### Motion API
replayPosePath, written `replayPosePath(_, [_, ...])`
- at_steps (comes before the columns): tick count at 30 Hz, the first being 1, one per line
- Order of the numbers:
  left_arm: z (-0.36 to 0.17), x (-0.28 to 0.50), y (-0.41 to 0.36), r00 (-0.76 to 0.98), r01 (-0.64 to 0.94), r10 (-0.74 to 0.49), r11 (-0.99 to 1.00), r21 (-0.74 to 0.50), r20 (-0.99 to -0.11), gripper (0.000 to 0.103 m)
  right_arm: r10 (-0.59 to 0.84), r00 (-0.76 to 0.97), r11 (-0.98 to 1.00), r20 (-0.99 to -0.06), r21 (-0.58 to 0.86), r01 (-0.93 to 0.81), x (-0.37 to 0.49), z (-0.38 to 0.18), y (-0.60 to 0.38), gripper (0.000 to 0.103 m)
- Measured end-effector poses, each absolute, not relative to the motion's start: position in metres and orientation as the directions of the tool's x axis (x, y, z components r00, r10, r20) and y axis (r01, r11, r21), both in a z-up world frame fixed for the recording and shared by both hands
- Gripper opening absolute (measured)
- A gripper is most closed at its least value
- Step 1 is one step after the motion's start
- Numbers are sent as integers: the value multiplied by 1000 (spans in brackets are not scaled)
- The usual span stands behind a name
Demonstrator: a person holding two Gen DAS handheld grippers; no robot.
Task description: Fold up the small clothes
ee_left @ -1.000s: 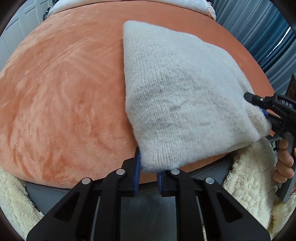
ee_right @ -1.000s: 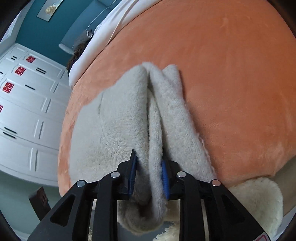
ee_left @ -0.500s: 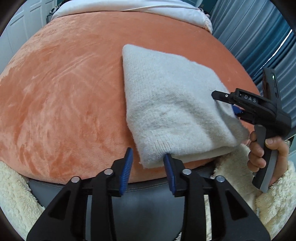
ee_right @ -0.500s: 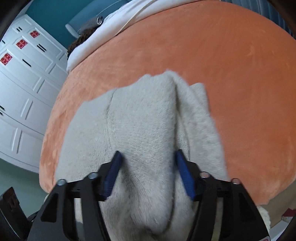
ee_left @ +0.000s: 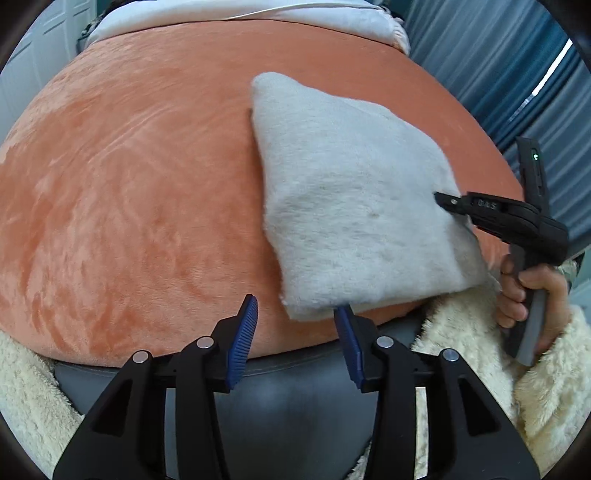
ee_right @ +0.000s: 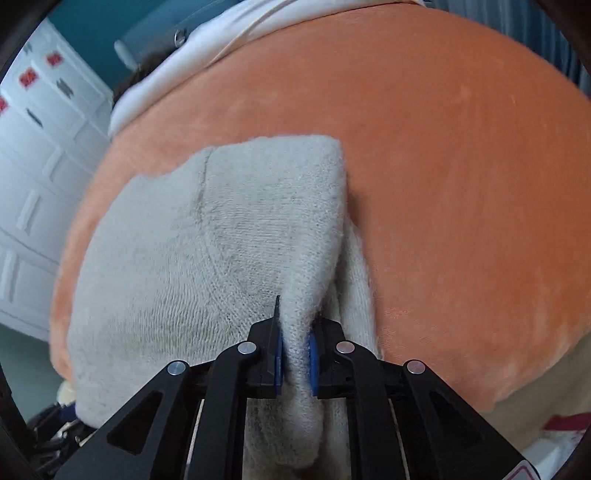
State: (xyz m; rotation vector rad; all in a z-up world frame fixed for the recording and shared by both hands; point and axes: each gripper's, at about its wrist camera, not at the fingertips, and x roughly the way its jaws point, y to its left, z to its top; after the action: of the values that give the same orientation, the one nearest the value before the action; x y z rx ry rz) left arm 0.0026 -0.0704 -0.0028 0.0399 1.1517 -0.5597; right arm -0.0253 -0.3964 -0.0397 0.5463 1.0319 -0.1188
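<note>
A folded grey knit garment (ee_left: pixel 354 206) lies on the orange plush cover (ee_left: pixel 140 206), its near corner at the cover's front edge. My left gripper (ee_left: pixel 295 336) hangs just in front of that corner. Its jaws are opening and the pads press on nothing, though the right fingertip (ee_left: pixel 345 321) sits at the garment's edge. In the right wrist view my right gripper (ee_right: pixel 295 354) is closing with a raised fold of the garment (ee_right: pixel 221 236) pinched between its blue pads. The left wrist view shows the right gripper (ee_left: pixel 448 202) at the garment's right edge, held by a hand (ee_left: pixel 532 291).
The orange cover rounds off to a grey bed edge (ee_left: pixel 295 398) in front. White bedding (ee_left: pixel 240 11) lies at the far end. Blue curtains (ee_left: pixel 517 74) hang on the right and white cupboard doors (ee_right: pixel 33 184) stand on the left. Cream fleece sleeves (ee_left: pixel 480 354) flank the grippers.
My left gripper let go of the garment's near corner, opened and drew back upward. My right gripper opened wide over the garment, then shut on a fold at its right edge.
</note>
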Motion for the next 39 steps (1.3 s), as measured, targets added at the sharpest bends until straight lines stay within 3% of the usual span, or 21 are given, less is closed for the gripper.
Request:
replayPosePath(2, [7, -2, -75, 305, 464, -399, 855, -231, -865, 44, 192, 545, 827, -816, 434, 357, -28, -28, -402, 11])
replayPosePath(4, [18, -5, -77, 322, 477, -427, 844, -245, -845, 57, 195, 553, 827, -810, 439, 352, -29, -18, -402, 15])
replayPosePath(6, [31, -5, -80, 341, 486, -446, 837, -250, -828, 60, 182, 564, 833, -806, 431, 348, -38, -8, -402, 18])
replayPosePath(8, [37, -1, -88, 354, 492, -440, 838, -236, -825, 61, 191, 578, 828, -793, 447, 340, -54, -2, -403, 27])
replayPosePath(10, [38, 3, -95, 359, 484, -429, 845, -228, -829, 61, 222, 592, 802, -775, 490, 341, -76, 0, -405, 46])
replayPosePath(12, [33, 13, -103, 350, 465, -415, 855, -229, -840, 61, 261, 582, 778, -770, 525, 345, -91, -7, -399, 48])
replayPosePath(15, [19, 25, -114, 318, 437, -412, 863, -254, -854, 61, 264, 541, 799, -799, 495, 342, -91, -21, -384, 49])
replayPosePath(18, [7, 29, -125, 316, 429, -356, 880, -203, -879, 61, 226, 525, 827, -821, 446, 341, -88, -24, -378, 17])
replayPosePath(22, [6, 25, -131, 325, 451, -337, 877, -168, -884, 61, 212, 649, 811, -731, 502, 301, -100, 18, -391, 14])
replayPosePath(24, [2, 23, -136, 327, 466, -330, 872, -153, -886, 61, 199, 611, 831, -766, 463, 310, -99, 11, -397, 14])
replayPosePath(27, [-9, 19, -146, 333, 487, -280, 869, -90, -900, 61, 202, 431, 858, -880, 371, 356, -89, -52, -396, 14])
replayPosePath(31, [-10, 12, -151, 360, 510, -239, 860, -24, -902, 63, 189, 473, 848, -860, 386, 363, -98, -33, -396, 19])
replayPosePath(34, [-10, 13, -151, 356, 503, -238, 864, -29, -904, 63, 183, 489, 838, -853, 396, 376, -101, -20, -398, 28])
replayPosePath(37, [-10, 13, -154, 356, 501, -232, 865, -25, -905, 64, 157, 527, 845, -835, 390, 366, -104, 0, -397, 30])
replayPosePath(39, [-10, 13, -154, 356, 498, -233, 867, -27, -905, 65, 166, 543, 850, -823, 398, 344, -99, 8, -400, 41])
